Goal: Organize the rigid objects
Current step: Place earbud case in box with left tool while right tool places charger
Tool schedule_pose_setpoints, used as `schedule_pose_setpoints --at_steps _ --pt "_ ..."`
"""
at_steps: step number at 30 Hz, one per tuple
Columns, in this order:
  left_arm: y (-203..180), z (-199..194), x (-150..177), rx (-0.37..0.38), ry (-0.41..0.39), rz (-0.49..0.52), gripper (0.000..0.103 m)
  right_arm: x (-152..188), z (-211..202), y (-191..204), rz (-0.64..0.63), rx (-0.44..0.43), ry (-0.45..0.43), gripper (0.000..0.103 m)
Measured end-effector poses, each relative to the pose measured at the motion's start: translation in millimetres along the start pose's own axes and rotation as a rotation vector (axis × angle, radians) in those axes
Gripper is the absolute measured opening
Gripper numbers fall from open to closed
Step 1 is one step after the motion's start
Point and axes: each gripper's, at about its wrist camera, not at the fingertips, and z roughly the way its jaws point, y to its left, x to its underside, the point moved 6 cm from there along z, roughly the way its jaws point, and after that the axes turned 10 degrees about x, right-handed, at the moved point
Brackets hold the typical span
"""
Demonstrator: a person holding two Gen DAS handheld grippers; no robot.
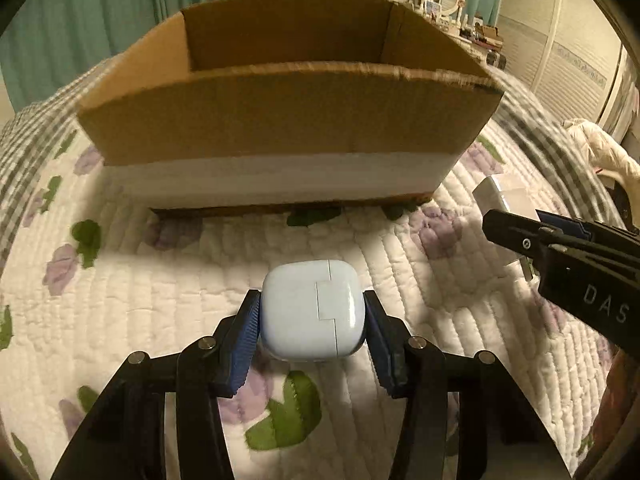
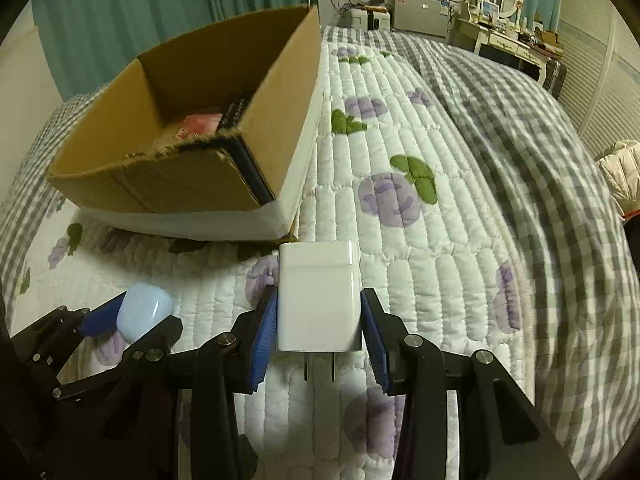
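Left gripper clamped the pale-blue earbud case; right gripper clamped the white charger. Both should clear the cardboard box rim before release.

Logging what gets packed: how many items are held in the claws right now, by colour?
Pale blue: 1, the earbud case in the left claw
White: 1, the plug adapter in the right claw
Total: 2

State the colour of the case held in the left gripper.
The case is pale blue, clearest in the left wrist view.
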Motion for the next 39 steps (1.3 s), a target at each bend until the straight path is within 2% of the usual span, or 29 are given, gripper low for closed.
schedule_pose_setpoints --at_steps 10,18,22,28,35,39 --pt "7 -73 -18 0.02 -0.112 -0.012 0.051 -21 -54 3 -0.036 0.003 -0.097 0.04" --pt "7 -130 -66 0.037 -0.215 0.015 0.051 -59 -107 3 -0.039 -0.006 -0.19 0.04" --pt "12 -140 -88 0.043 -0.245 0.024 0.051 -80 -125 14 -0.073 -0.005 -0.235 0.04" --pt "21 -124 -122 0.019 -0.266 0.055 0.051 -115 -132 30 -0.102 -0.035 -0.278 0.04" --pt "30 -59 -140 0.017 -0.173 0.054 0.051 -145 -104 37 -0.102 -0.043 -0.279 0.04" --pt "28 -28 -145 0.031 -0.149 0.056 0.051 -149 -78 36 -0.097 -0.044 -0.257 0.04"
